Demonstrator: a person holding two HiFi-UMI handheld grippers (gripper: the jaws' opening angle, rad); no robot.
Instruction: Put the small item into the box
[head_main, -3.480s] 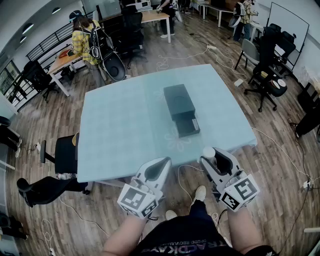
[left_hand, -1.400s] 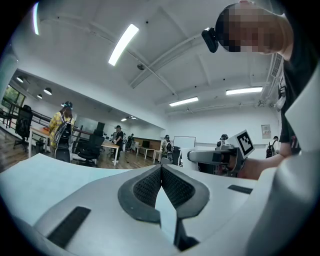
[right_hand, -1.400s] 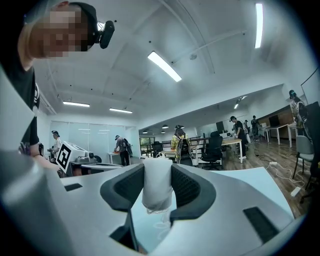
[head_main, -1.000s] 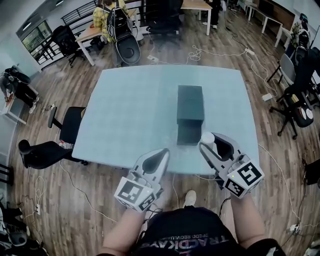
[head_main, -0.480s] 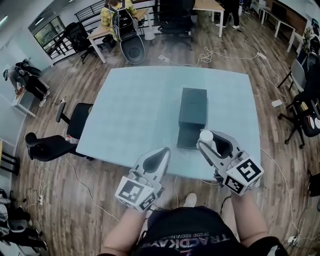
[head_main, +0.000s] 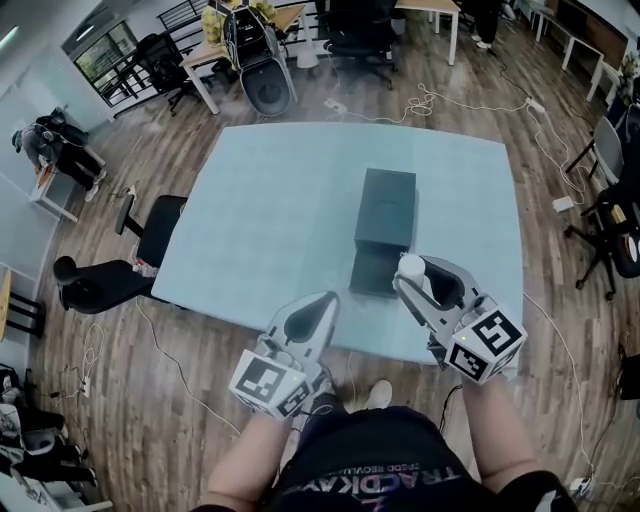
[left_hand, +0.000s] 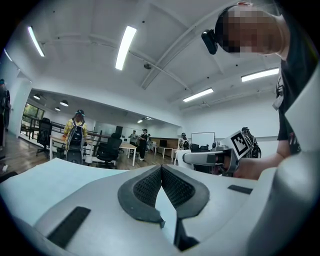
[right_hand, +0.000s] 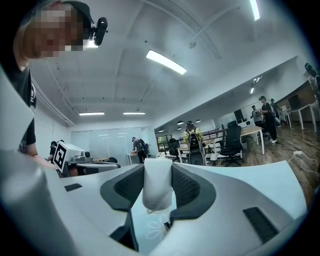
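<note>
A dark box (head_main: 385, 212) lies on the pale blue table (head_main: 270, 210), with a dark tray (head_main: 372, 272) drawn out at its near end. My right gripper (head_main: 412, 272) is shut on a small white item (head_main: 410, 265), held level just right of that tray over the table's near edge. In the right gripper view the white item (right_hand: 157, 187) stands upright between the pads (right_hand: 187, 187). My left gripper (head_main: 325, 302) hangs near the table's front edge, shut and holding nothing; its pads (left_hand: 175, 187) meet at the tip in the left gripper view.
A black office chair (head_main: 150, 240) stands at the table's left side. Cables (head_main: 440, 100) trail over the wooden floor beyond the table. Desks, chairs and people fill the back of the room. More chairs (head_main: 615, 225) stand at the right.
Both grippers have moved forward toward the table. The right one, still gripping the white item, now sits beside the drawn-out tray. The box has not moved.
</note>
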